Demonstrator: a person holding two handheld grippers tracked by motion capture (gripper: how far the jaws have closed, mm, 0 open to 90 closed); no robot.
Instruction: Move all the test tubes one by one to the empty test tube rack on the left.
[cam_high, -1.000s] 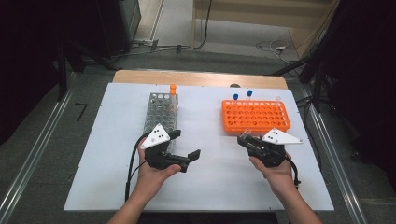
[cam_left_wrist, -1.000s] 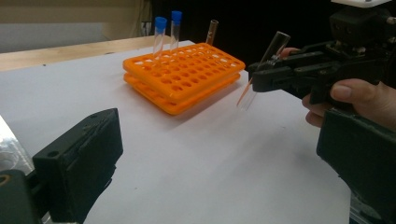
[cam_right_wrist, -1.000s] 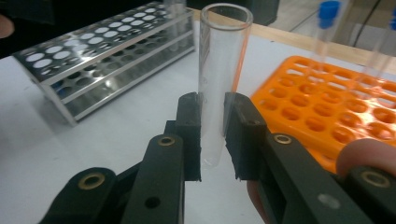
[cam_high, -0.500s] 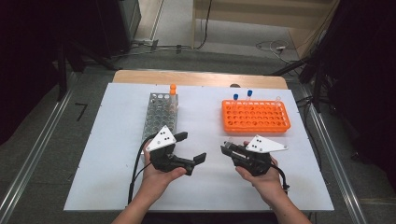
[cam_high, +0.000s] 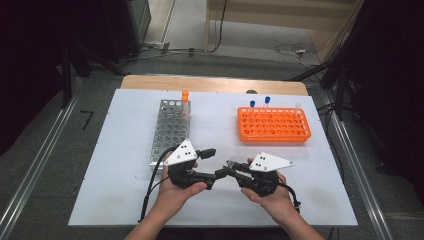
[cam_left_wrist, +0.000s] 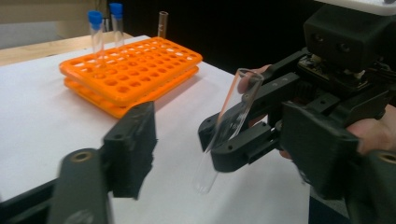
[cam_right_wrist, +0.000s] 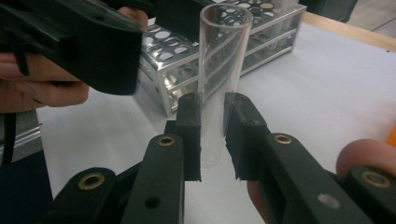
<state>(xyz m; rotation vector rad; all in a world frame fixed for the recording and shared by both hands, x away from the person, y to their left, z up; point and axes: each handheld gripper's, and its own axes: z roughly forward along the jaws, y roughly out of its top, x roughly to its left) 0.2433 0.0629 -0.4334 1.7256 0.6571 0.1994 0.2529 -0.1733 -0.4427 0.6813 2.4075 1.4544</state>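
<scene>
Our right tongs (cam_high: 227, 169) are clamped on a clear, uncapped tube (cam_right_wrist: 219, 79), held upright between their pads above the near middle of the table (cam_high: 125, 170). Our left tongs (cam_high: 212, 167) face them, jaws part open and just now closing, one jaw on either side of the tube without pressing it yet. The table is a white sheet with a wooden edge at the back. On it stand a metal rack (cam_high: 169, 130) with an orange-capped tube, left of centre, and an orange rack (cam_high: 273, 124) with two blue-capped tubes, to the right. Around us we see grey floor, cables and dark equipment.
</scene>
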